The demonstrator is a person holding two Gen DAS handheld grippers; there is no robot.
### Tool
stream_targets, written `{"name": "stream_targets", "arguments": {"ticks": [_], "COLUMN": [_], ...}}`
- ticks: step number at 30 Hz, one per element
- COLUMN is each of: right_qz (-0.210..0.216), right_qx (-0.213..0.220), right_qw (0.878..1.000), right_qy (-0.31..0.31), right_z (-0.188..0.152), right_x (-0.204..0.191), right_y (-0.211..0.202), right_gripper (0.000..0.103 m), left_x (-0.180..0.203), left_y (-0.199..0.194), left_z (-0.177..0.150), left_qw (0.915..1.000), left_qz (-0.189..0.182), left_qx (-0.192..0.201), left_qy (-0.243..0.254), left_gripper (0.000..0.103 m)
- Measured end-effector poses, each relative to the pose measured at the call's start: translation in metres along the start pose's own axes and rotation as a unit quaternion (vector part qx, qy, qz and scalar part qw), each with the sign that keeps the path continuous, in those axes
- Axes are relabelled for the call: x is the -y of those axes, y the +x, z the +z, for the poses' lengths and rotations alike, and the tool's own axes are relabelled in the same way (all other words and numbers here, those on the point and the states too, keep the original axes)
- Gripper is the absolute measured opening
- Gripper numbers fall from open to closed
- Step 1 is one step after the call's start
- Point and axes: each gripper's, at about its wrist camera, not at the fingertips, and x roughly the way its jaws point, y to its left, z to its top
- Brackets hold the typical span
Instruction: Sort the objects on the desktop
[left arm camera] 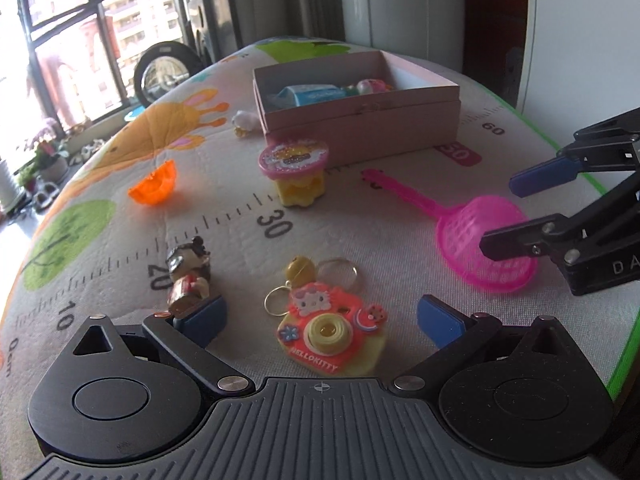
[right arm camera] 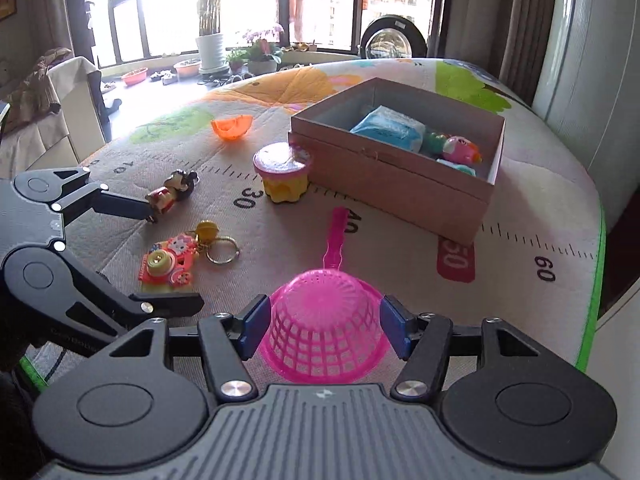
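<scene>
Right tool (right arm camera: 324, 330): blue pads either side of the dome of the pink plastic mesh strainer (right arm camera: 326, 332), close or just touching; firm grip not confirmed. Strainer lies mouth-down on the tabletop (right arm camera: 400, 264), handle pointing straight away from the tool toward the open pink cardboard box (right arm camera: 400, 184). Box lies ahead and slightly right, so this hand is nearer it.

Left tool (left arm camera: 320, 320): spread wide, empty, low over the orange Hello Kitty camera keychain (left arm camera: 330, 330), which sits between its pads.
</scene>
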Motion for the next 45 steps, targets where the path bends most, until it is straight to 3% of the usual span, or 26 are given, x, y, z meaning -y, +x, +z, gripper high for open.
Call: {"name": "stream_targets", "arguments": {"ticks": [5, 11, 19, 29, 35, 45], "right_qz": [0.000, -0.008, 0.000, 0.035, 0.042, 0.045], "right_qx": [-0.009, -0.056, -0.064, -0.064, -0.066, -0.062], "right_qw": [1.000, 0.998, 0.998, 0.995, 0.993, 0.993], "right_qy": [0.002, -0.006, -0.024, -0.075, -0.088, -0.084], "right_z": [-0.007, -0.003, 0.004, 0.019, 0.024, 0.022], "right_x": [0.001, -0.006, -0.024, -0.073, -0.086, -0.085], "right_y": [0.008, 0.028, 0.032, 0.046, 0.050, 0.051], "right_gripper": [0.077, 0.079, 0.079, 0.075, 0.075, 0.075], "left_x": [-0.010, -0.008, -0.019, -0.070, -0.080, -0.067], "left_y": [0.002, 0.005, 0.008, -0.002, -0.002, 0.001], "left_z": [-0.002, -0.002, -0.009, -0.024, -0.028, -0.016], "left_qw": [0.9996, 0.9996, 0.9996, 0.9957, 0.9952, 0.9971], "left_qz": [0.001, 0.001, 0.019, 0.069, 0.069, 0.038], "left_qx": [-0.002, -0.007, -0.003, 0.005, 0.010, 0.037], "left_qy": [-0.028, -0.026, -0.023, -0.062, -0.069, -0.054], "left_gripper": [0.103, 0.103, 0.103, 0.103, 0.103, 0.100]}}
